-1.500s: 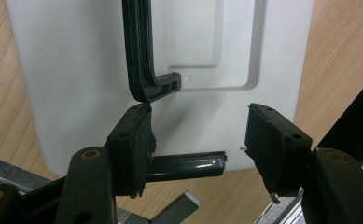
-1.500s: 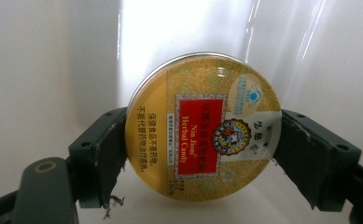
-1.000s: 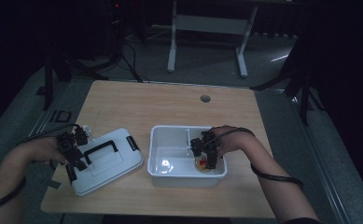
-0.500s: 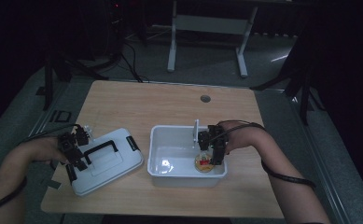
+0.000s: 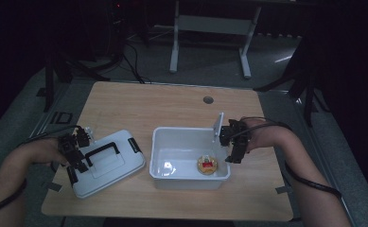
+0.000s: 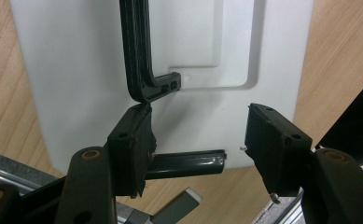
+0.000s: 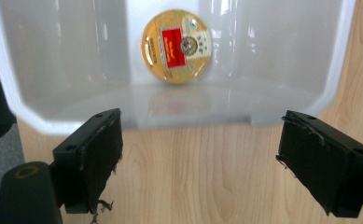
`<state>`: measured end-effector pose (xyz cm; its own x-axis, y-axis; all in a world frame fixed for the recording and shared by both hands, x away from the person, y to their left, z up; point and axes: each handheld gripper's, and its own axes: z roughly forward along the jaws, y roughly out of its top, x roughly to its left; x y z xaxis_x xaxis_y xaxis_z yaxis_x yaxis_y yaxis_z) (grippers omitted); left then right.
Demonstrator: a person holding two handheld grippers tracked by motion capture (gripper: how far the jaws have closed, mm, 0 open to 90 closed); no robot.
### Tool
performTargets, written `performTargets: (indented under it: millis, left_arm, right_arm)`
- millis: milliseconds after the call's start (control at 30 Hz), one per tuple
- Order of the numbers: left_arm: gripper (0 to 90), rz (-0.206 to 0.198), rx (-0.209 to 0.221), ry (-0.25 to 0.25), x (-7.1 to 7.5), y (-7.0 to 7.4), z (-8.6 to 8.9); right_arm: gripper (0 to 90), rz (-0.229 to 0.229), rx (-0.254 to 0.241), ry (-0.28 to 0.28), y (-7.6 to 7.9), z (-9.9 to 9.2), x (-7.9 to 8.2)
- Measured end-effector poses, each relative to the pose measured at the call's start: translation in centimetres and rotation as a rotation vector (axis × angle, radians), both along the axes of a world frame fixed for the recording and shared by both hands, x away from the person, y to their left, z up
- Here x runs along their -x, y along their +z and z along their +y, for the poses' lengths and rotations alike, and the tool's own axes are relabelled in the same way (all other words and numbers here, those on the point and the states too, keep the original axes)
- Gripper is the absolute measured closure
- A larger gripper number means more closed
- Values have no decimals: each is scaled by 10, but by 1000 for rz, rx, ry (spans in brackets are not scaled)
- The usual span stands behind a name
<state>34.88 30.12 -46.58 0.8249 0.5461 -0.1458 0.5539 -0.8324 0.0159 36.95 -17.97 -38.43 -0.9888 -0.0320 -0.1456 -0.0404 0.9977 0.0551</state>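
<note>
Wooden table (image 5: 172, 109), dim room. Right hand-held gripper (image 5: 232, 146) hangs released by bin (image 5: 165, 142) w/ round tin (image 5: 207, 164) inside; left hand-held gripper (image 5: 73, 156), unclenched, straddles lid (image 5: 110, 163) edge, prob. ready to refit.

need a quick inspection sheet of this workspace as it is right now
surface: wooden table, with a round hole near its far edge.
job's things: white bin open; a round gold tin with a red label lies on its floor. White lid with black handle lies flat on the table left of the bin.
clutter: a small white and red item in the bin, too small to identify.
grippers: left gripper over the lid's edge, jaws apart, gripping nothing. Right gripper open and empty, outside the bin's right wall.
cables: a black cable trails along the right forearm.
surroundings: dark room; a white desk frame and black stands on the floor.
</note>
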Motion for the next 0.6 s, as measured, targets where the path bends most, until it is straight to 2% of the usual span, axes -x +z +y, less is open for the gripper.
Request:
performTargets:
  millis: [267, 367, 600]
  left_arm:
    - [408, -3, -1, 1, 0, 0, 0]
    - [408, -2, 2, 1, 0, -3, 1]
    - [409, -5, 1, -2, -2, -7, 1]
  right_arm:
    - [131, -10, 1, -34, -1, -23, 0]
    - [134, -13, -11, -59, -6, -35, 0]
    - [137, 27, 1, -96, -26, -52, -1]
